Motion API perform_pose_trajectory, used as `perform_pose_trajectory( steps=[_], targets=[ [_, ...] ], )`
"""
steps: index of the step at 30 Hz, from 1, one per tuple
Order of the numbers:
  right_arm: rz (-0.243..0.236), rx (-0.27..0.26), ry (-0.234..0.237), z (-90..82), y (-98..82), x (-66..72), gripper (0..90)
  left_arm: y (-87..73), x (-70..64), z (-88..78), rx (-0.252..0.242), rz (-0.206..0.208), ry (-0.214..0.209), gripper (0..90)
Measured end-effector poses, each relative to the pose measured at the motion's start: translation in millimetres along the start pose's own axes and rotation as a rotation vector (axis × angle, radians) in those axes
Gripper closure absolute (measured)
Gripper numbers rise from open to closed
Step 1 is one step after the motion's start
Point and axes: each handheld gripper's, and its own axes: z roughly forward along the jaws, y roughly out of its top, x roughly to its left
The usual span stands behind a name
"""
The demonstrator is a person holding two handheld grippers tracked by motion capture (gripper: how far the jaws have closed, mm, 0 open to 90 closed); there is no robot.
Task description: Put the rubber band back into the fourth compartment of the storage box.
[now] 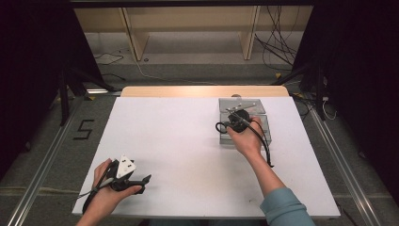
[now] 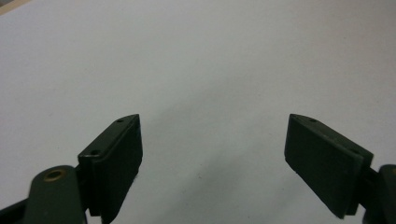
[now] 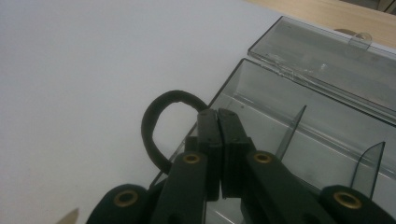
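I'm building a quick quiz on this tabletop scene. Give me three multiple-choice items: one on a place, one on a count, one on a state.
1. Where does the clear plastic box sit on the table?
A near left corner
B far right part
C centre

2. How many upright dividers stand inside the box?
A two
B none
C five

3. How is the box's lid?
A shut
B missing
C open, folded back

B: the high view shows it far right.
A: the right gripper view shows two dividers.
C: the lid lies open behind the box.
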Motion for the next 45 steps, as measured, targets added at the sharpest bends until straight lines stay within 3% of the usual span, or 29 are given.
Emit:
perform_pose_trajectory(
  steps=[19, 45],
  targets=[
    [-0.005, 0.032, -0.026, 2.2, -1.0, -7.9, 89.7, -0.2, 0.1, 0.2, 0.000, -0.003, 0.000, 19.2],
    [-0.022, 0.130, -0.018, 8.8, -1.6, -13.2, 89.6, -0.1, -0.1, 0.5, 0.001, -0.003, -0.004, 19.5]
  ],
)
